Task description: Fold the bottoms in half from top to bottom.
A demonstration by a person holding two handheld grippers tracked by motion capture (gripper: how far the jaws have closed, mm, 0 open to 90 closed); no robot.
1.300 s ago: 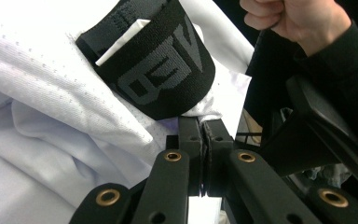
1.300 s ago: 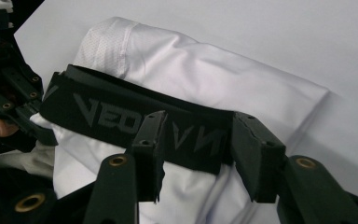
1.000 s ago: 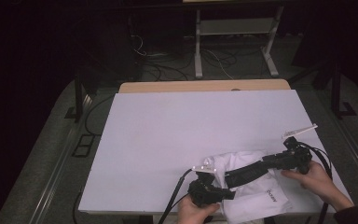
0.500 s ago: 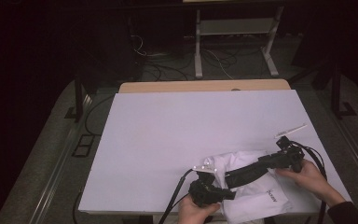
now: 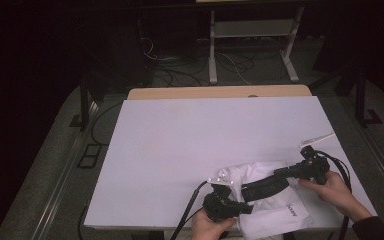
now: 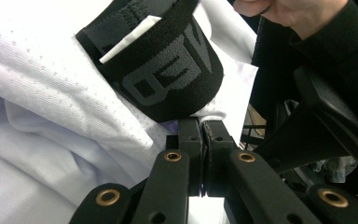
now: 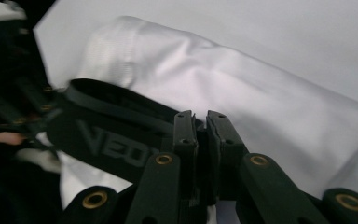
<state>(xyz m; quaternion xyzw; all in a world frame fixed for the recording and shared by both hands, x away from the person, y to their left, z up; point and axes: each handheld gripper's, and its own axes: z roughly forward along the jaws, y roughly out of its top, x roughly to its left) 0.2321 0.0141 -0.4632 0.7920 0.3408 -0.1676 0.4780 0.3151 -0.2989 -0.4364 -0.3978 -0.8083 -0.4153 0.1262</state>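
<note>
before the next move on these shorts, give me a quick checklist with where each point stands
1. Left claw shut on the waistband: ok, jaws pressed together at the band's edge.
2. Right claw shut on the waistband: ok.
3. Waistband stretched between the claws: ok, it runs straight in the high view.
4. Shorts fully on the table: not ok, the near part reaches the front edge.
5. How much fabric each claw grips: cannot tell.
</note>
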